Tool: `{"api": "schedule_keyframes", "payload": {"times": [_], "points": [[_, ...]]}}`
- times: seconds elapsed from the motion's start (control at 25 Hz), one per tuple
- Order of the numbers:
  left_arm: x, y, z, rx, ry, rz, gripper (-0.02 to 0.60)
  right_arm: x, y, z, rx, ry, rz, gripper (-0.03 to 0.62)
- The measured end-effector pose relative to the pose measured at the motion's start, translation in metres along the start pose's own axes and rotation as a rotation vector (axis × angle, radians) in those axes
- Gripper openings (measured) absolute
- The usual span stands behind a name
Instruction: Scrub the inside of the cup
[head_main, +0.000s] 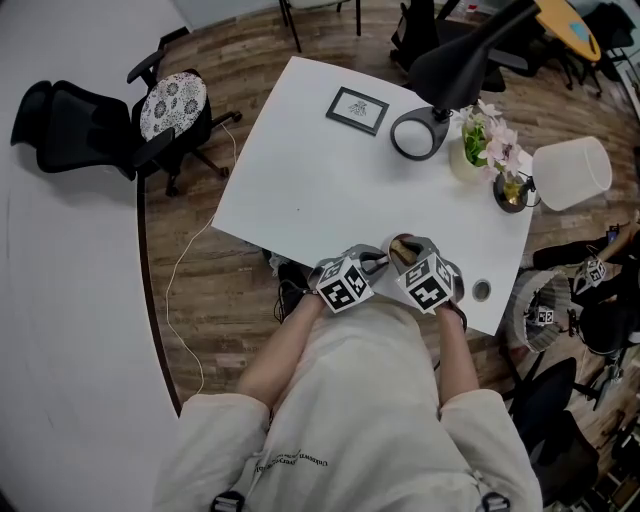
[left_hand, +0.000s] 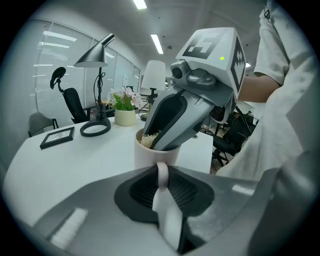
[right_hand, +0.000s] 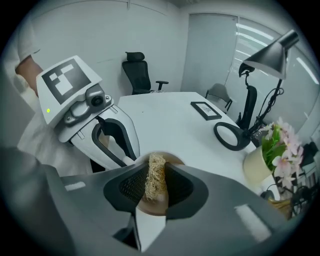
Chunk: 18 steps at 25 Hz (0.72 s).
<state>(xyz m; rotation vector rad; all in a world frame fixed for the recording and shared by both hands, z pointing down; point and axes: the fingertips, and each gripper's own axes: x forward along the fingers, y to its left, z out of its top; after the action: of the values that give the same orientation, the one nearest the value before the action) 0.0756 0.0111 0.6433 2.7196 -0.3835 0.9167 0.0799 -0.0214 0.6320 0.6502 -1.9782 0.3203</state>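
White cup (left_hand: 148, 156), brownish inside, stands at the near edge of the table (head_main: 310, 200), right by the person; left gripper (left_hand: 162, 186) clamped on its handle (left_hand: 162, 172); right gripper (right_hand: 156, 186) partly closed, pinching a straw-coloured scrubber (right_hand: 156, 170) inside the cup, blocking its mouth; lamp (head_main: 445, 70), flowers (head_main: 495, 145), picture frame (head_main: 357, 109) well apart behind.

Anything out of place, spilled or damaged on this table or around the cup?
Nothing stands out. The cup is upright, its handle clamped in the left gripper; the right gripper holds a fibre scrubber down inside it. No spill or damage shows on the table.
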Motion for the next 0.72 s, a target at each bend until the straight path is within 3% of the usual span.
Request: {"api": "schedule_keyframes", "payload": {"times": [0.36, 0.52, 0.72], "points": [[0.000, -0.002, 0.000, 0.004, 0.006, 0.014, 0.055, 0.003, -0.005, -0.001, -0.169, 0.042, -0.134, 0.118], [0.000, -0.003, 0.000, -0.005, 0.004, 0.021, 0.055, 0.005, -0.009, -0.006, -0.284, 0.113, -0.189, 0.118], [0.000, -0.002, 0.000, -0.009, 0.004, 0.031, 0.055, 0.007, -0.010, -0.009, -0.345, 0.177, -0.203, 0.118]]}}
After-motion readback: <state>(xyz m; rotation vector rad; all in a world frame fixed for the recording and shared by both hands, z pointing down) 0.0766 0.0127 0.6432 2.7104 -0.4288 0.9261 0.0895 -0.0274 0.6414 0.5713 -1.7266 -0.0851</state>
